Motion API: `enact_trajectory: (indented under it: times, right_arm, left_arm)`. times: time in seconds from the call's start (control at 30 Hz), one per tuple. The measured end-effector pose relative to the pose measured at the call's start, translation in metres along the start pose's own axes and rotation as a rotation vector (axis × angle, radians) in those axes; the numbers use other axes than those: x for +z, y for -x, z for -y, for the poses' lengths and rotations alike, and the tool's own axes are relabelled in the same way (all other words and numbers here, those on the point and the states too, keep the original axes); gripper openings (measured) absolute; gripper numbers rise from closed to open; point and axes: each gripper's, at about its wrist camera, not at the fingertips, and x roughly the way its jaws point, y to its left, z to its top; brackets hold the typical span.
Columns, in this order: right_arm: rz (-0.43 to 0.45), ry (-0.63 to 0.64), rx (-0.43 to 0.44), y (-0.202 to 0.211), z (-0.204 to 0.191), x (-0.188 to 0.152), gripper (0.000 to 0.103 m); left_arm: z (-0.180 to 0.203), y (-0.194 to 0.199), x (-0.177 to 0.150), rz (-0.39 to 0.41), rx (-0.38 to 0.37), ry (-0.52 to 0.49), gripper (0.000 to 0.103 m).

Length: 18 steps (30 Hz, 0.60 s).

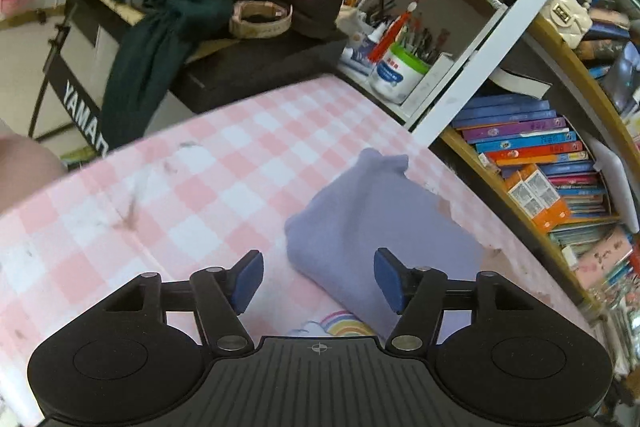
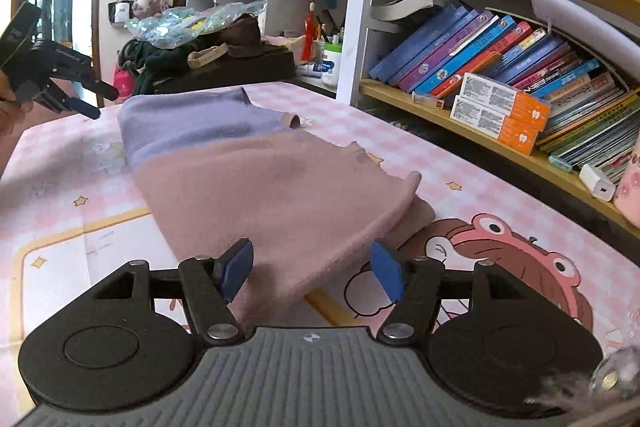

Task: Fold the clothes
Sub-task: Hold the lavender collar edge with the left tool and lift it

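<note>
At centre frame of the right view, the folded garment [image 2: 256, 171] is seen lying on the table [image 2: 460, 195], long axis running away from the right tongs [image 2: 312, 273], which are nearer. Both these and the left tongs [image 1: 319, 281] are spread wide, nothing held.

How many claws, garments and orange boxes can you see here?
Claws: 2, left claw and right claw, both open
Garments on the table: 1, garment
Orange boxes on the shelf: 2, upper box, lower box
Total: 5
</note>
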Motion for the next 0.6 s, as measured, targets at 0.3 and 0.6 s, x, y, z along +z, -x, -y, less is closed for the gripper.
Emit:
enact_trajectory:
  times: [0.3,0.6]
  right_arm:
    - [-0.016,-0.007,-0.016,-0.006,-0.002,-0.007,0.062]
    - [-0.039,0.025,-0.043,-0.010,-0.007,-0.008,0.063]
  left_arm:
    - [-0.002,-0.030,-0.008,-0.052,-0.022,0.259,0.041]
    - [0.004,-0.034,-0.017,0.041,-0.069,0.343,0.012]
